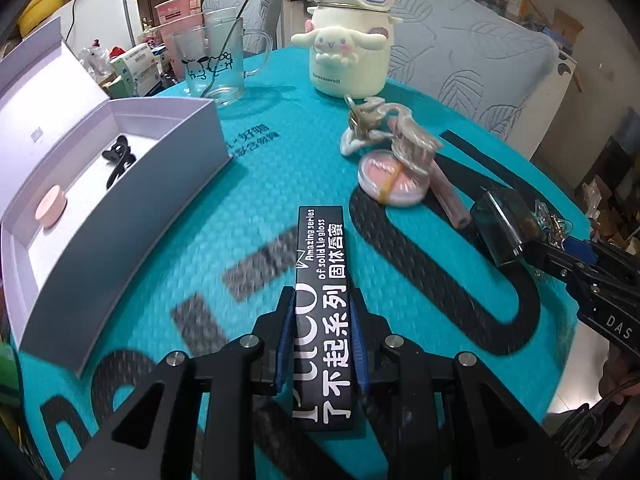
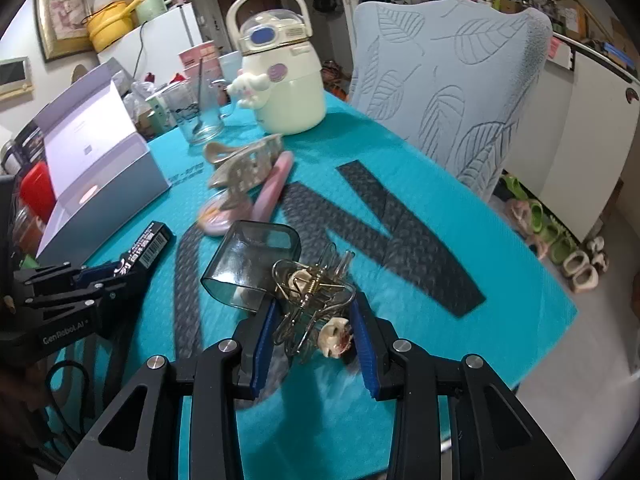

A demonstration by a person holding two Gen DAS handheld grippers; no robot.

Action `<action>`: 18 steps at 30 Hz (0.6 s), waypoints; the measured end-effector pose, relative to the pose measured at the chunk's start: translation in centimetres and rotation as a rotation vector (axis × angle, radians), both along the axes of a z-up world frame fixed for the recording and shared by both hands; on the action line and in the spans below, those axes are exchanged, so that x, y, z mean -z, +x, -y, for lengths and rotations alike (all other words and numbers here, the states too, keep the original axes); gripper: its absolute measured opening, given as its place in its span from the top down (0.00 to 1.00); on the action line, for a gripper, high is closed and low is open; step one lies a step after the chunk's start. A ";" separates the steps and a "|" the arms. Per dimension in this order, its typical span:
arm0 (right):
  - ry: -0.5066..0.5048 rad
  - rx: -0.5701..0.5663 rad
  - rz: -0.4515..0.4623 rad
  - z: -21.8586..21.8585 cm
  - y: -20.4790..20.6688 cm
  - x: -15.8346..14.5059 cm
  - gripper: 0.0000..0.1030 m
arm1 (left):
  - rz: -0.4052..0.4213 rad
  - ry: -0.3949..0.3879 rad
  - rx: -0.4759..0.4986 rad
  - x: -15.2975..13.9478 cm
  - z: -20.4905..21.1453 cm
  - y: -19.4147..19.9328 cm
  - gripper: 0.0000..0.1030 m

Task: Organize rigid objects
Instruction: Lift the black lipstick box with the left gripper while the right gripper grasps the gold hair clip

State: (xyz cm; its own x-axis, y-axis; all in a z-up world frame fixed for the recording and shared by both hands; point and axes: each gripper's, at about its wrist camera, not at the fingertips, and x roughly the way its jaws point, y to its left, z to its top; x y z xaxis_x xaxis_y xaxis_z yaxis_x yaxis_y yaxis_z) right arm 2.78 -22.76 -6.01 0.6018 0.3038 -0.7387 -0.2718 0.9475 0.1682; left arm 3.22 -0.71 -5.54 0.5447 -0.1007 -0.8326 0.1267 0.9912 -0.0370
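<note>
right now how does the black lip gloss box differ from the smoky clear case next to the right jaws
The black lip gloss box is long, slim and opaque with white lettering; the smoky clear case is short, rounded and see-through, unprinted. The box is clamped in the left gripper; the case lies free beside the right gripper, which pinches a gold wire hair clip. Both are rigid, over the teal mat.

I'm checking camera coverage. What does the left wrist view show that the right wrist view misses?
Only the left wrist view looks into the open box, showing a black hair clip and pink disc on its floor. Only the right wrist view shows the gold wire clip between the right tool pads. Both show the black lip gloss box, shut in the left tool, and the cream bottle.
</note>
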 end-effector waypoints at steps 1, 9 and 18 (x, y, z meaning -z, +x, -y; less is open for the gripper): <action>0.003 -0.006 -0.001 -0.1 -0.2 0.0 0.64 | 0.000 0.000 0.001 0.0 0.0 -0.3 0.75; 0.047 -0.013 0.007 0.2 -1.4 0.1 0.49 | 0.002 -0.012 -0.014 0.0 -0.4 -1.7 0.75; 0.062 -0.016 0.041 0.5 -1.3 -0.2 0.39 | 0.006 -0.013 -0.027 0.0 -0.7 -1.6 0.75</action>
State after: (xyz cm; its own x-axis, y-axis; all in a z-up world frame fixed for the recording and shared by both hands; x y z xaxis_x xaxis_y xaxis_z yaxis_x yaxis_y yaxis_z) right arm 1.43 -23.26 -5.84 0.6261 0.3581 -0.6927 -0.2946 0.9311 0.2151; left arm 1.57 0.00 -5.57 0.5521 -0.0969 -0.8281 0.1000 0.9937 -0.0496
